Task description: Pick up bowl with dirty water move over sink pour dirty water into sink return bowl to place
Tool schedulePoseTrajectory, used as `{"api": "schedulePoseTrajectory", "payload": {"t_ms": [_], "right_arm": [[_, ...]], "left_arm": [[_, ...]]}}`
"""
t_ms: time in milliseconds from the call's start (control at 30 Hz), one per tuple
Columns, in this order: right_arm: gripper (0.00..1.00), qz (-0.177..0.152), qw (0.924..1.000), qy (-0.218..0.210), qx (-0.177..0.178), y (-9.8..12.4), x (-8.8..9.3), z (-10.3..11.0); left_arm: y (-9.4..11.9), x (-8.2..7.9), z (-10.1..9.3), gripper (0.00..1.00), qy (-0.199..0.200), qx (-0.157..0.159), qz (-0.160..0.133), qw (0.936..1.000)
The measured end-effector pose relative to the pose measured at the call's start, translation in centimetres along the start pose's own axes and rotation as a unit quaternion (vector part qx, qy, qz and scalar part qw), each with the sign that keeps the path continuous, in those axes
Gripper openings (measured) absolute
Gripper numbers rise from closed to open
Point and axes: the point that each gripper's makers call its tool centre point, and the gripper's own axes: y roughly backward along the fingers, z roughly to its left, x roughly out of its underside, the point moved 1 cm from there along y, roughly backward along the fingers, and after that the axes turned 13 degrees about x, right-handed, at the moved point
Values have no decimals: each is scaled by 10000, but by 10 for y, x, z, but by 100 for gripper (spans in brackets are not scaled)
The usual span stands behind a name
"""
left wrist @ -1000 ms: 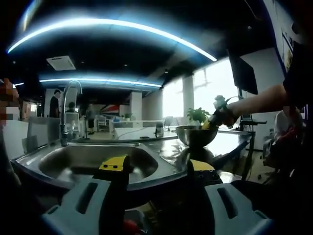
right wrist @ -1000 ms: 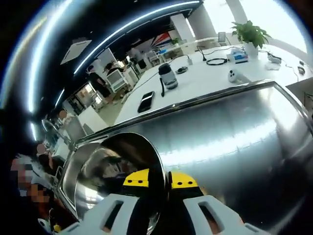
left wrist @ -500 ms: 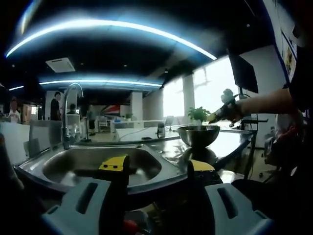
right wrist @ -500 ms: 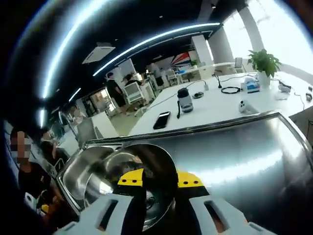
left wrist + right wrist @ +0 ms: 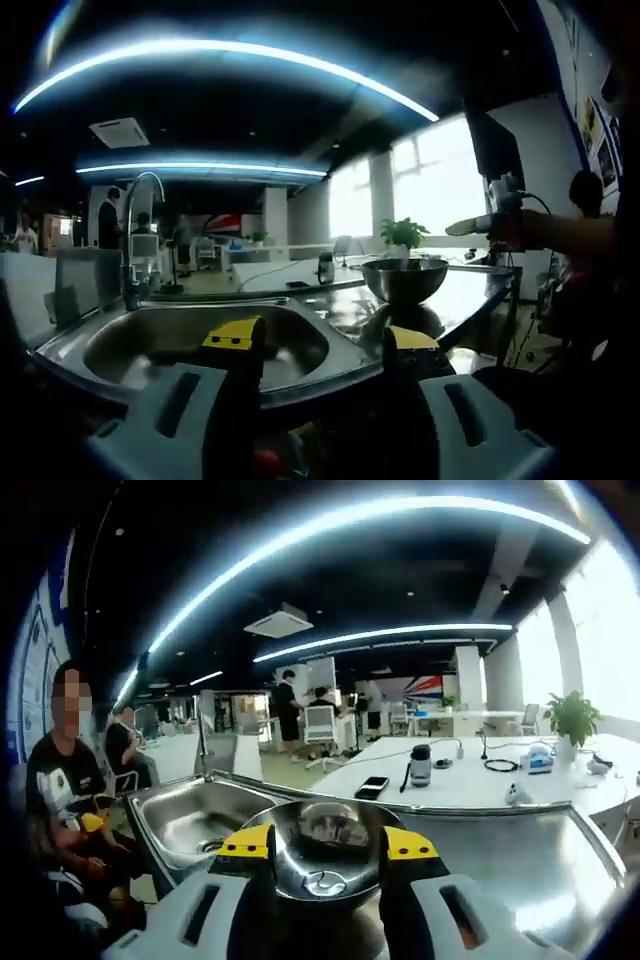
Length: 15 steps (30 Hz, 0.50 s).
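Observation:
The steel bowl (image 5: 405,278) stands upright on the steel counter (image 5: 470,290), right of the sink (image 5: 200,345). In the right gripper view the bowl (image 5: 325,865) sits ahead of my right gripper (image 5: 328,845), whose jaws stand open and apart from the rim. From the left gripper view, the right gripper (image 5: 478,225) hangs in a hand above and to the right of the bowl, clear of it. My left gripper (image 5: 322,340) is open and holds nothing, low in front of the sink's near edge. I cannot see any water in the bowl.
A curved faucet (image 5: 135,230) rises behind the sink basin (image 5: 195,820). A white table (image 5: 460,780) beyond the counter carries a bottle (image 5: 420,765), a phone (image 5: 372,787) and a potted plant (image 5: 572,720). Seated people (image 5: 65,790) are at the left.
The right gripper has opened and let go of the bowl, then drawn back and upward from it. The bowl now rests on the counter. The left gripper has barely moved.

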Motion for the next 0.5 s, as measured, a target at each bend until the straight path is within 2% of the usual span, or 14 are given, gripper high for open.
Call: {"api": "schedulePoseTrajectory", "payload": {"t_ms": [67, 133, 333, 467, 500], "right_arm": [[40, -181, 9997, -127, -87, 10, -1, 1], [49, -482, 9987, -30, -189, 18, -5, 2], [61, -740, 9964, -123, -407, 57, 12, 8], [64, -909, 9953, 166, -306, 81, 31, 12], [68, -961, 9942, 327, -341, 84, 35, 13]], "left_arm": [[-1, -1, -1, 47, 34, 10, -19, 10000], [-2, -2, 0, 47, 84, 0, -82, 9999], [2, 1, 4, 47, 341, -180, -186, 9991], [5, 5, 4, 47, 434, -331, -286, 9981], [4, 7, 3, 48, 458, -354, -301, 9979]]}}
